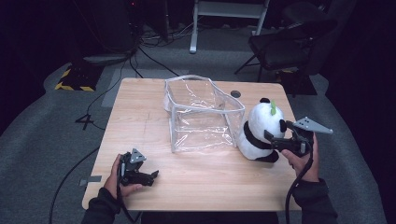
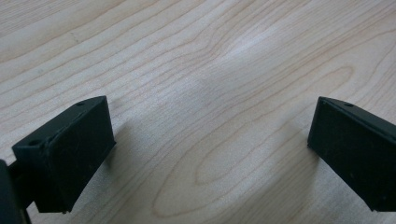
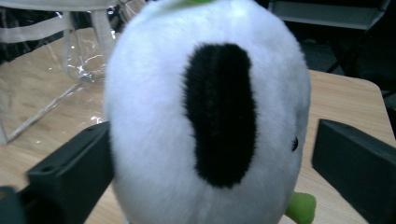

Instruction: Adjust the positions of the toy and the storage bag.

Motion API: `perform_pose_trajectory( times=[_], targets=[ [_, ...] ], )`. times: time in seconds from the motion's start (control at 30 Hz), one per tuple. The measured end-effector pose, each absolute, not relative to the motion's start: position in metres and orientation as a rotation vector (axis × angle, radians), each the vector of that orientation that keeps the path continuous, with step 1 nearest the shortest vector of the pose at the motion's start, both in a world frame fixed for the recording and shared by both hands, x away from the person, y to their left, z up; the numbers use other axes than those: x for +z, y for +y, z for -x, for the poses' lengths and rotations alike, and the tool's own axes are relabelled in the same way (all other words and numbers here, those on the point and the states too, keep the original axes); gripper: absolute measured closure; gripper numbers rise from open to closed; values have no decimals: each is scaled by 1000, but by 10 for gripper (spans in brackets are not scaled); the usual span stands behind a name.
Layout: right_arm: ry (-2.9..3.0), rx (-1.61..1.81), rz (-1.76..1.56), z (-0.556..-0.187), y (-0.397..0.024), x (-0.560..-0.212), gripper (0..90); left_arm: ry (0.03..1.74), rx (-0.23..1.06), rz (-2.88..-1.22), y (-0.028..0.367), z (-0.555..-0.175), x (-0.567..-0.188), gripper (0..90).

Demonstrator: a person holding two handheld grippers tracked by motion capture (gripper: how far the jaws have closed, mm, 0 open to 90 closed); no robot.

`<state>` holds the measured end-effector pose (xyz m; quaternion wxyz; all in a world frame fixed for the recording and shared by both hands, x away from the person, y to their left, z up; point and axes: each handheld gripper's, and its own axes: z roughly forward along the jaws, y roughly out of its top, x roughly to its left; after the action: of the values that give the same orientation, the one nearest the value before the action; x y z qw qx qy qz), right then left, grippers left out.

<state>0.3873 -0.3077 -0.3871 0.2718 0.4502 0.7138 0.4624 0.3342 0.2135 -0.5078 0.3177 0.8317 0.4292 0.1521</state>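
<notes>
— High view first: where does the soft white-and-black plush panda toy (image 1: 258,133) stand?

— Upright on the pale wooden worktop (image 1: 140,112), toward its right side, just beside the right wall of the clear plastic pouch with a white-trimmed rim (image 1: 201,114). A green tuft sits on the toy's head. Whether toy and pouch touch cannot be told.

— And the right tool (image 1: 273,138)?

— The person's right hand (image 1: 302,158) holds it level at the panda's right flank, its black jaws pointing left at the toy. In the right gripper view the plush body (image 3: 205,121) sits between the two jaws. The left jaw lies against the fur or just beside it, while the right jaw stands clear with a gap of worktop visible. The jaws are spread wide and do not clamp the toy.

— What about the left tool (image 1: 152,176)?

— It rests low at the near left part of the worktop, in the person's left hand (image 1: 116,179), well apart from pouch and panda. The left gripper view shows its two jaws wide apart over bare wood grain (image 2: 210,93), with nothing between them.

— The pouch itself?

— It stands open-topped at the middle of the worktop, and looks empty.
</notes>
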Motion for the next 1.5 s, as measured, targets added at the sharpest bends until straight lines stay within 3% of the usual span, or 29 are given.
perform_pose_trajectory(
  times=[0.4, 0.83, 1.17, 1.5],
  targets=[
    [1934, 1260, -1252, -403, -297, -396, 1, 1121, 403, -2194, 214, -335, -508, 5],
    [1951, 1263, -1200, -412, -308, -397, 183, 1128, 400, -2191, 214, -334, -508, 5],
    [1912, 1246, -1249, -431, -318, -400, 267, 1132, 405, -2186, 213, -334, -508, 5],
    [1890, 1304, -1302, -442, -332, -406, 237, 1141, 416, -2178, 215, -327, -507, 27]
  ],
)
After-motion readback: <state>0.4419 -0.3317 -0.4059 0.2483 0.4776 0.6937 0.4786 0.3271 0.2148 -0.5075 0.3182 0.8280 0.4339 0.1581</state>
